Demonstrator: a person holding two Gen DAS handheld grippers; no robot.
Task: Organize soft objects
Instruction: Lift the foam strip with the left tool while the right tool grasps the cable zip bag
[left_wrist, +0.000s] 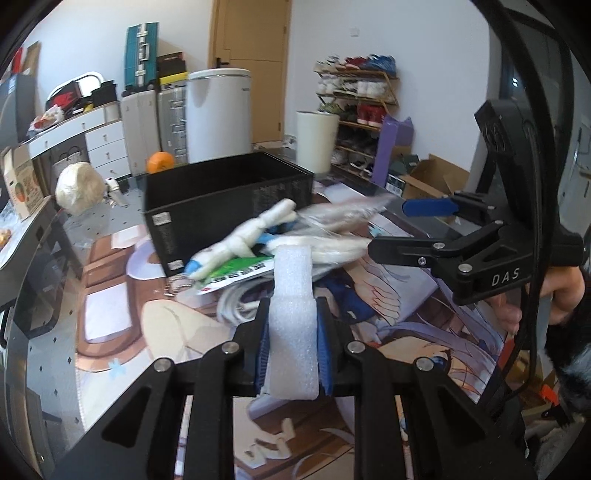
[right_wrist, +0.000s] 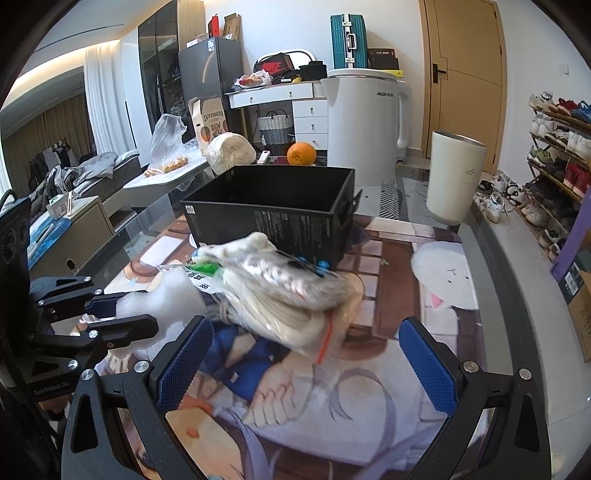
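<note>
My left gripper (left_wrist: 291, 325) is shut on a white foam strip (left_wrist: 293, 295), which stands up between its blue pads. In the right wrist view the same left gripper (right_wrist: 135, 314) holds the foam strip (right_wrist: 162, 299) at the left. Just beyond it lies a pile of soft packets (left_wrist: 258, 236): clear bags of white cord and a green-labelled pack (right_wrist: 280, 291). Behind the pile stands an open black box (right_wrist: 273, 206), also seen from the left wrist (left_wrist: 221, 192). My right gripper (right_wrist: 306, 328) stands wide open just short of the pile, and from the left wrist this right gripper (left_wrist: 391, 229) shows beside it.
A printed mat (right_wrist: 369, 406) covers the glass table. A white tumbler (right_wrist: 454, 177), a white kettle (right_wrist: 365, 122), an orange (right_wrist: 301, 153) and a pale wrapped ball (right_wrist: 231, 147) stand behind the box. A white cable (left_wrist: 236, 306) lies under the pile.
</note>
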